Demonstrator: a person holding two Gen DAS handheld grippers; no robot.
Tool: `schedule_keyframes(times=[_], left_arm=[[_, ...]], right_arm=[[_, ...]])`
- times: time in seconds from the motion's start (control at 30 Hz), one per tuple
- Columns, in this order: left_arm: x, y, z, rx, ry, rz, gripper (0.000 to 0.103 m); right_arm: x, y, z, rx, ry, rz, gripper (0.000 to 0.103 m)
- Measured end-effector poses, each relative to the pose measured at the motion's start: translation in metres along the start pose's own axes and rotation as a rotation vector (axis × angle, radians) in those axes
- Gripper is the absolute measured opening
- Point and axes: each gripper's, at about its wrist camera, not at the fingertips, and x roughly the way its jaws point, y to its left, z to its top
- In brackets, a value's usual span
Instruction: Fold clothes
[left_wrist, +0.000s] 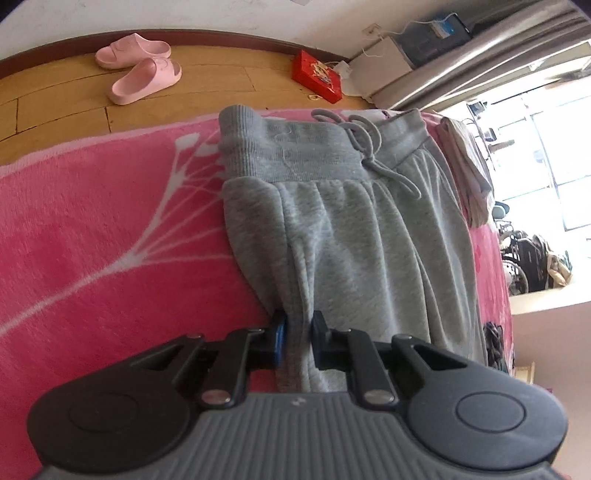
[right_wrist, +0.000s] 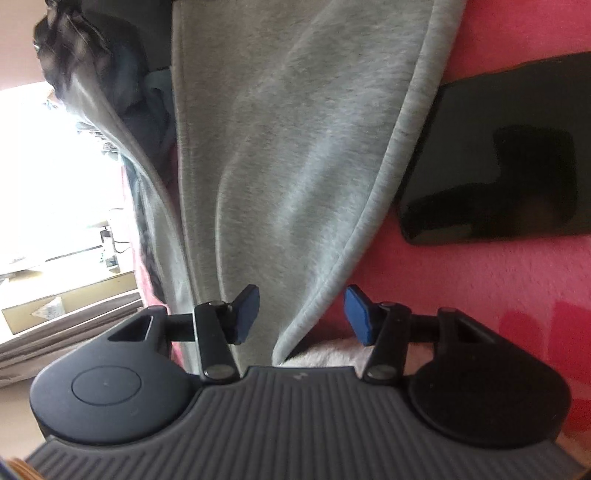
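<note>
The left hand-held gripper pinches a fold of the grey sweatpants ahead of it, likely to carry it over; the right hand-held gripper stands agape astride their hem, gripping nothing.

Pink slippers, red box

Both wrist cameras look closely along their fingers, sharing the grey sweatpants on the pink blanket.
</note>
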Motion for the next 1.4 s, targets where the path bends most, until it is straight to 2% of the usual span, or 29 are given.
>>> schedule_keyframes(times=[0.13, 0.23, 0.3, 0.4, 0.47, 0.53, 0.63, 0.73, 0.83, 1.03, 1.2, 1.33, 1.4], left_arm=[[0.001, -0.006, -0.003, 0.008, -0.022, 0.023, 0.014], [0.0, -0.011, -0.005, 0.015, -0.036, 0.041, 0.011], [-0.006, -0.018, -0.003, 0.018, -0.053, 0.04, 0.008], [-0.019, -0.035, 0.0, 0.036, -0.089, 0.024, 0.008], [-0.032, -0.048, 0.0, 0.06, -0.111, 0.035, 0.007], [-0.037, -0.05, 0.0, 0.045, -0.105, 0.067, 0.007], [-0.043, -0.051, -0.002, 0.029, -0.094, 0.106, 0.007], [-0.048, -0.067, -0.002, 0.087, -0.12, 0.108, 0.007], [-0.051, -0.09, 0.0, 0.157, -0.161, 0.105, 0.007], [-0.052, -0.142, 0.004, 0.286, -0.254, 0.081, 0.008], [-0.035, -0.184, 0.015, 0.332, -0.306, 0.039, 0.008], [-0.006, -0.213, 0.028, 0.353, -0.321, 0.023, 0.008], [0.013, -0.229, 0.038, 0.366, -0.323, 0.017, 0.008]], right_arm=[[0.018, -0.005, 0.002, 0.039, -0.002, 0.004, 0.031], [0.025, 0.003, 0.004, -0.011, -0.025, 0.016, 0.009], [0.021, 0.013, 0.004, -0.05, -0.06, 0.044, 0.004], [0.003, 0.04, -0.003, -0.127, -0.086, 0.093, 0.003], [-0.013, 0.056, -0.011, -0.187, -0.1, 0.088, 0.003], [-0.027, 0.06, -0.016, -0.211, -0.102, 0.051, 0.003], [-0.038, 0.051, -0.015, -0.18, -0.085, -0.011, 0.003], [-0.047, 0.054, -0.017, -0.166, -0.092, 0.045, 0.003], [-0.049, 0.084, -0.024, -0.274, -0.131, 0.07, 0.003], [-0.059, 0.146, -0.015, -0.46, -0.22, 0.134, 0.003], [-0.039, 0.198, -0.001, -0.525, -0.263, 0.175, 0.003], [-0.022, 0.24, 0.011, -0.578, -0.298, 0.207, 0.003], [-0.001, 0.253, 0.017, -0.592, -0.299, 0.199, 0.003]])
